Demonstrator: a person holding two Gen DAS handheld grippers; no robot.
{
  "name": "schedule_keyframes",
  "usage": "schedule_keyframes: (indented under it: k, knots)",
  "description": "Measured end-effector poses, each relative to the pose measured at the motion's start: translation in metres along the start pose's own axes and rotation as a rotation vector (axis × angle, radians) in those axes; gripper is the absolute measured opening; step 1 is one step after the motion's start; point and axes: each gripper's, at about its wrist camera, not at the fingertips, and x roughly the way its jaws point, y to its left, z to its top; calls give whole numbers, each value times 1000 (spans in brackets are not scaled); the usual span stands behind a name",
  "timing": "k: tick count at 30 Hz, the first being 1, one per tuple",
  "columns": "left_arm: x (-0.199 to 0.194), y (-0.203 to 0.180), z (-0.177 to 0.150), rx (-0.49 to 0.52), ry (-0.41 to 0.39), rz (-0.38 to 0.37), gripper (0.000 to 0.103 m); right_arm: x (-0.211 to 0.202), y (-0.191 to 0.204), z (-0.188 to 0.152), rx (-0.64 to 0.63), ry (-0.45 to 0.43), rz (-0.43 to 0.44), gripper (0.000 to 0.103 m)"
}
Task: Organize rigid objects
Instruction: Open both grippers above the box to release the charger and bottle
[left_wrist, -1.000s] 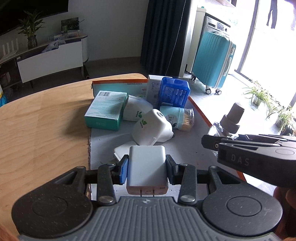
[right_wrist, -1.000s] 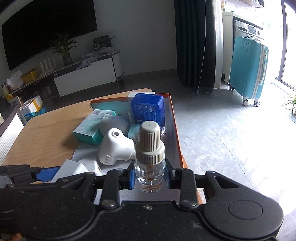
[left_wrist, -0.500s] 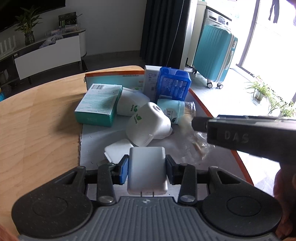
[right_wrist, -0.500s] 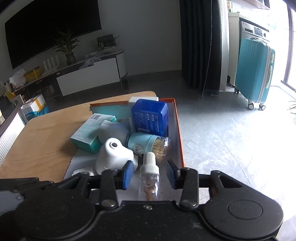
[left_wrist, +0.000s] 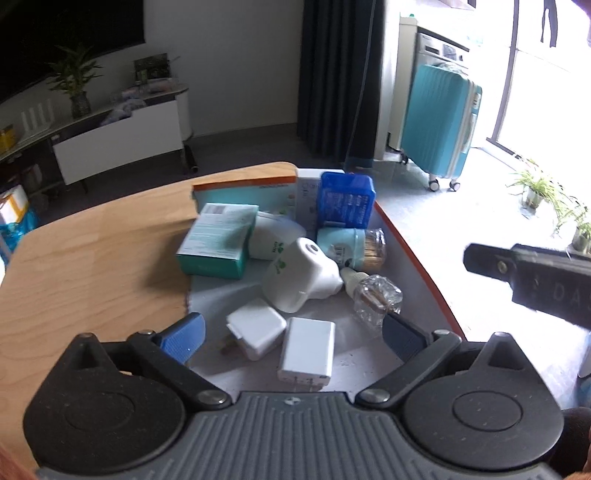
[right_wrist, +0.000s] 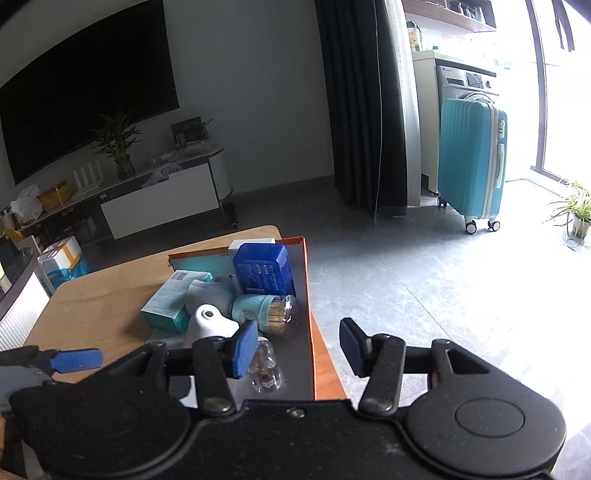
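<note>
An orange-rimmed tray (left_wrist: 413, 254) on the wooden table (left_wrist: 92, 266) holds several objects. A white charger block (left_wrist: 307, 352) lies flat at the tray's near end, beside a second white plug adapter (left_wrist: 256, 328). A clear glass bottle (left_wrist: 375, 297) lies on its side next to a white plug-in device (left_wrist: 299, 278). My left gripper (left_wrist: 291, 334) is open above the charger block. My right gripper (right_wrist: 298, 349) is open over the tray's right rim (right_wrist: 309, 321), with the clear bottle (right_wrist: 264, 369) lying below its left finger.
Further back in the tray are a teal box (left_wrist: 218, 240), a blue box (left_wrist: 345, 205), a toothpick jar (left_wrist: 354, 247) and a tall teal carton (left_wrist: 243, 194). A teal suitcase (right_wrist: 471, 166) stands on the floor beyond the table. Potted plants (left_wrist: 543, 192) sit by the window.
My left gripper opened and let the white charger block down into the tray. My right gripper released the clear bottle, which now lies on its side, and pulled back to the right.
</note>
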Motion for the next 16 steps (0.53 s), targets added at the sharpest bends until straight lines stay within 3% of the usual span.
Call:
schedule_keyframes:
  k: [8,16]
  knots:
    - [-28,5,-8,-72,27,16,103,-21,-4,-14,3,26,9,66]
    - [-32,5,-14,-37,11,41,103,-22,5,-22,-10,47,25,66]
